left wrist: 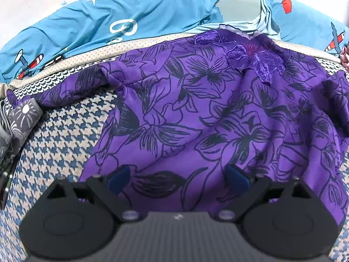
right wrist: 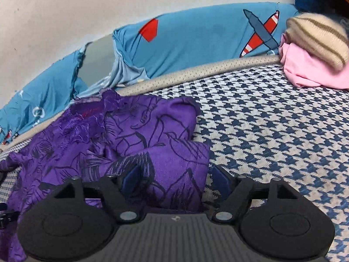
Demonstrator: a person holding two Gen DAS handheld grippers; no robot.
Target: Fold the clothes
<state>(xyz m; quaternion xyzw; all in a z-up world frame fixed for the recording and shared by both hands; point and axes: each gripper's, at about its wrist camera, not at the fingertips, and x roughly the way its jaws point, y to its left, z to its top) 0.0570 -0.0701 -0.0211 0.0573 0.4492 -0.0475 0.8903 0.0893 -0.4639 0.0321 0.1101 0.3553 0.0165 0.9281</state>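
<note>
A purple garment with black flower outlines lies spread over the blue-and-white houndstooth bed surface, its embroidered neckline at the far edge. My left gripper hovers over the near part of the cloth, jaws wide and open, with flat fabric under them. In the right wrist view the same garment is bunched with a sleeve folded inward. My right gripper is open at the garment's right edge. Its left pad sits against a fold, and its right pad is over bare houndstooth.
A blue airplane-print cover runs along the far edge below a white wall. A pink garment with a beige striped knit on it sits at the far right. A grey patterned cloth lies at the left edge.
</note>
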